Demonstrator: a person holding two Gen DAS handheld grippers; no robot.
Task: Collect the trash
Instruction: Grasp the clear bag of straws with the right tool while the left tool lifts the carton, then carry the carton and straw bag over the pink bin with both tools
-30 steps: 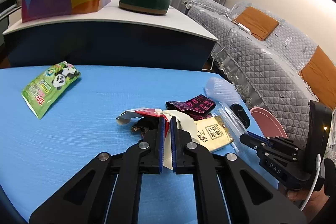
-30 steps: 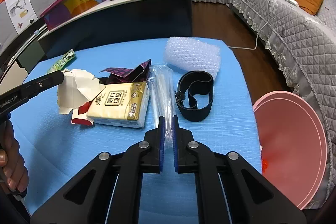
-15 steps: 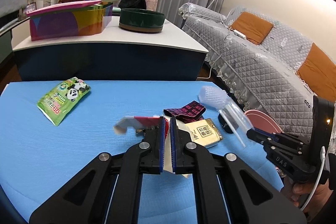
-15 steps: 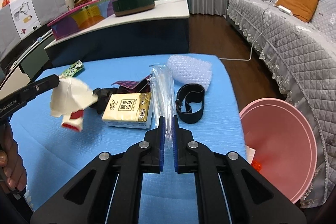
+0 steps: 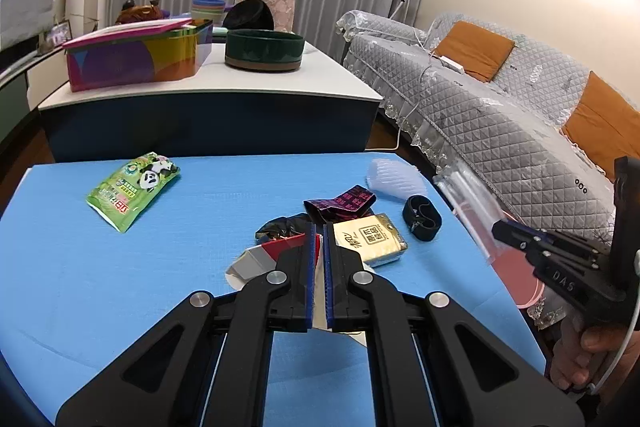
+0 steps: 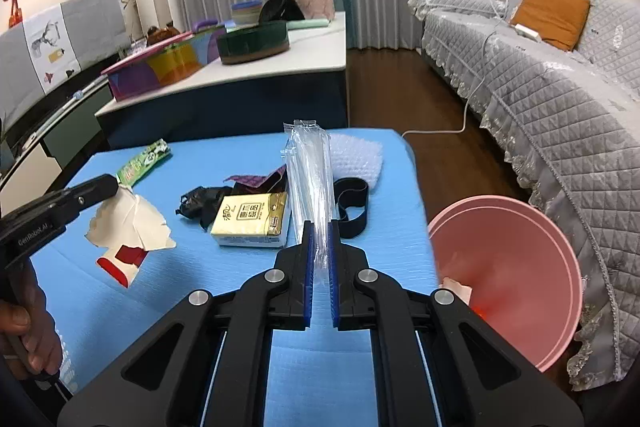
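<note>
Right wrist view: the right gripper (image 6: pixel 319 259) pinches a clear crinkly plastic sleeve (image 6: pixel 310 179); the left gripper (image 5: pixel 319 263) pinches a torn red-and-white paper carton (image 6: pixel 128 227). Either could slip before the pink plastic bin (image 6: pixel 516 267) at lower right is reached.

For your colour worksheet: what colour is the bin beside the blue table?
Pink. The bin shows best in the right wrist view, standing beside the table.

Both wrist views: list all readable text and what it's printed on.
"GenRobot.AI": on the side of the left claw.
"DAS": on the body of the right claw.
Tissue pack: large Chinese characters, too blurred to transcribe.
Green panda snack bag: red characters, too small to read.
Maroon wrapper: print unreadable.
</note>
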